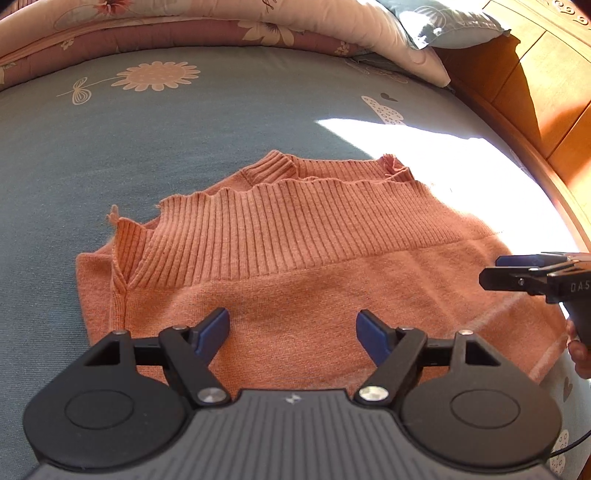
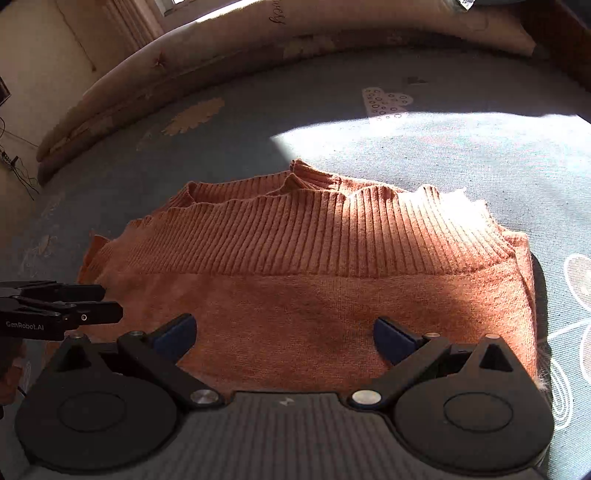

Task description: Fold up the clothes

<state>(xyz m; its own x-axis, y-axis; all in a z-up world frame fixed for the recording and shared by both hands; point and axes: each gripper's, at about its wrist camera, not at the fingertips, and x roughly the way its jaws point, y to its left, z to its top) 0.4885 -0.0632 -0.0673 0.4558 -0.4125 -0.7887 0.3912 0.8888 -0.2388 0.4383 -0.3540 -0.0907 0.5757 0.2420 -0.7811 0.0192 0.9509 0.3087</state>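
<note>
1. Nearest in the left wrist view: left gripper (image 1: pixel 293 334), blue-padded fingers (image 1: pixel 214 332) spread wide apart, holding nothing, poised over the near plain-knit part of the sweater (image 1: pixel 295 266).
2. Nearest in the right wrist view: right gripper (image 2: pixel 285 338), fingers (image 2: pixel 391 339) likewise spread wide and empty, over the near edge of the same sweater (image 2: pixel 314 295).
3. At the right edge of the left view: the right gripper (image 1: pixel 517 277) seen from the side above the sweater's right part, with part of a hand (image 1: pixel 581 354) on its handle.
4. At the left edge of the right view: the left gripper (image 2: pixel 74 306) seen from the side, beside the sweater's left edge.
5. Just beyond the fingers: orange knitted sweater, folded, lying flat on the bed (image 1: pixel 147 147), plain knit nearest, then a wide ribbed band (image 1: pixel 295 229) with a wavy edge.
6. Past the ribbed band: further ribbed layers (image 1: pixel 273 168) peeking out at the far side of the fold.
7. Around the sweater: blue bed sheet printed with a flower (image 1: pixel 159 75) and a small spotted shape (image 1: pixel 384 110), a bright sun patch (image 1: pixel 443 158) across the right side, reaching the sweater's far right corner.
8. Farther back: folded floral quilt (image 1: pixel 221 33) along the bed's far edge, a pale blue pillow (image 1: pixel 443 22) beside it.
9. Far right: wooden headboard (image 1: pixel 535 92).
</note>
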